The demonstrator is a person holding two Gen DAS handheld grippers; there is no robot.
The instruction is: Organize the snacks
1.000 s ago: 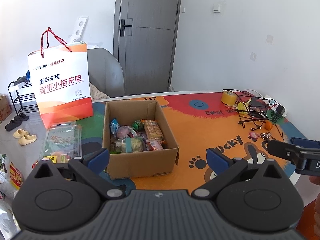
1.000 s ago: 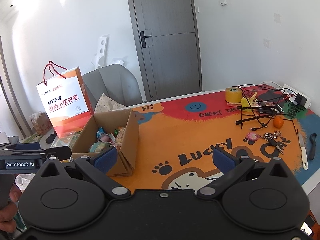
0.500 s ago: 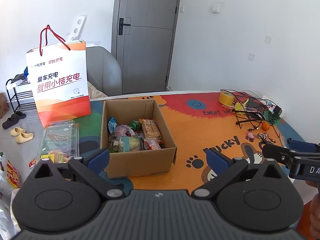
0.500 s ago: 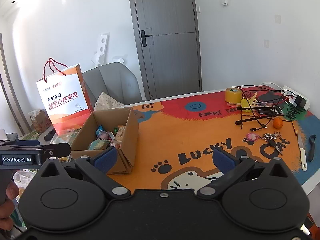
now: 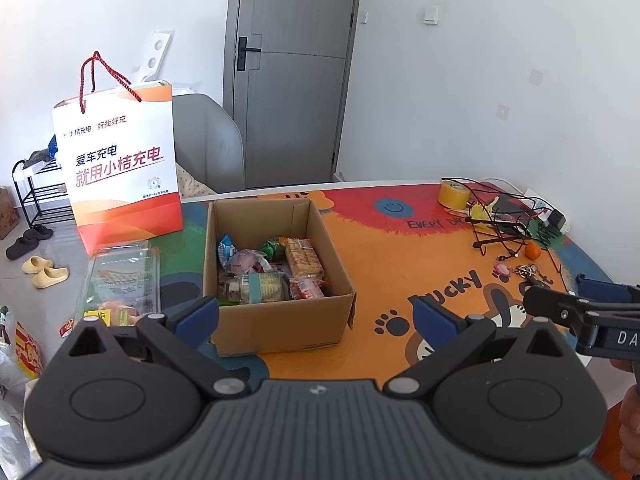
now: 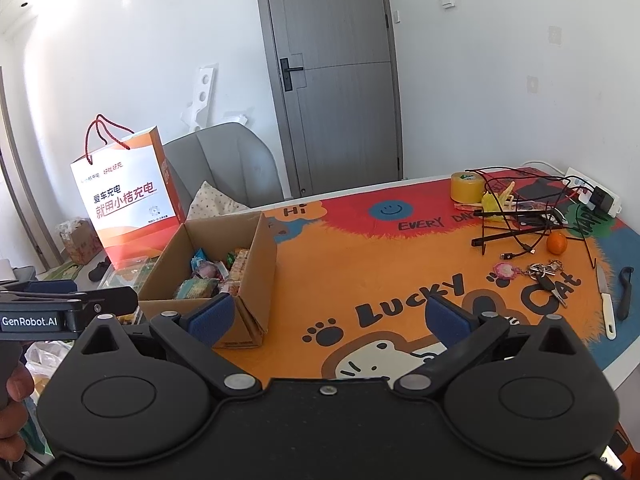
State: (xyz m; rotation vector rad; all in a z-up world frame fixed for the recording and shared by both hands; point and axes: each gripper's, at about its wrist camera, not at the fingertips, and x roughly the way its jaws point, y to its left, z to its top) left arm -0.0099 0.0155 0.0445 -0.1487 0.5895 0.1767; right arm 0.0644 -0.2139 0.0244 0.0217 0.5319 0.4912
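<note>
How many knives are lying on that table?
2: a white-handled knife and a black-handled knife, side by side near the table's right edge, beyond the keys. The left wrist view shows neither.

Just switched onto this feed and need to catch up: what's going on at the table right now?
A person holds a gripper in each hand above the table, and neither has picked anything up. The left gripper and right gripper are both open and empty. The cardboard box sits open on the colourful mat, with the snack packets loose inside. An orange gift bag and a clear plastic container stand left of it.
</note>
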